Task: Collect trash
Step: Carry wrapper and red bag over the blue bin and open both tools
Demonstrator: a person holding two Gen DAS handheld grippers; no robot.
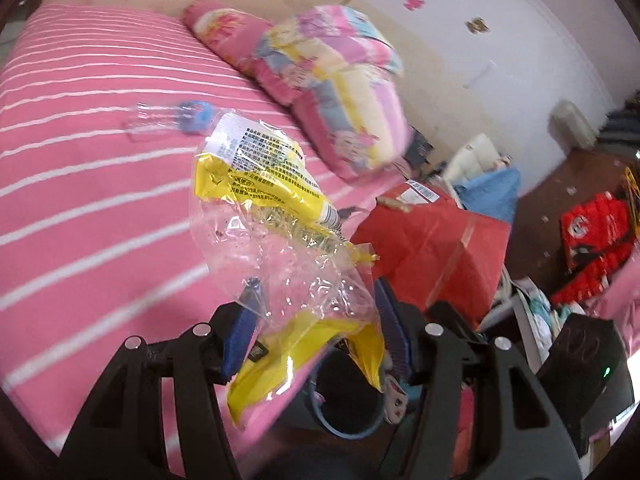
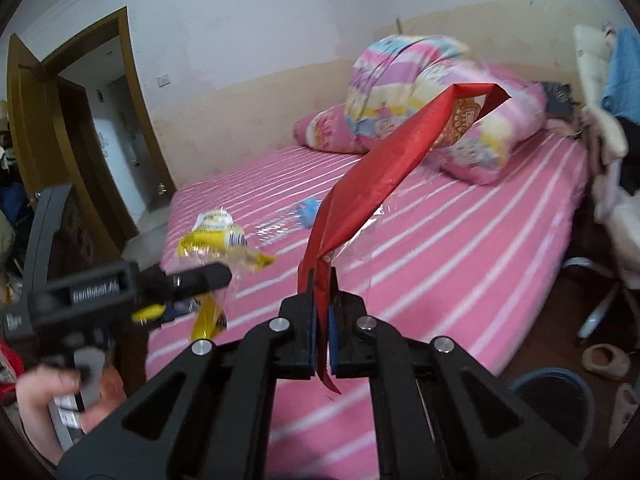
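My left gripper stands wide apart with a yellow and clear plastic wrapper hanging between its blue pads; whether it still grips is unclear. The wrapper hangs over the bed's edge and also shows in the right wrist view. My right gripper is shut on a red wrapper that stands up over the bed; it also shows in the left wrist view. A clear plastic bottle with a blue label lies on the pink striped bed, also in the right wrist view.
A folded pink quilt and pillow lie at the bed's head. A blue bin stands on the floor beside the bed, also below my left gripper. Slippers, a cluttered chair and red bags stand around.
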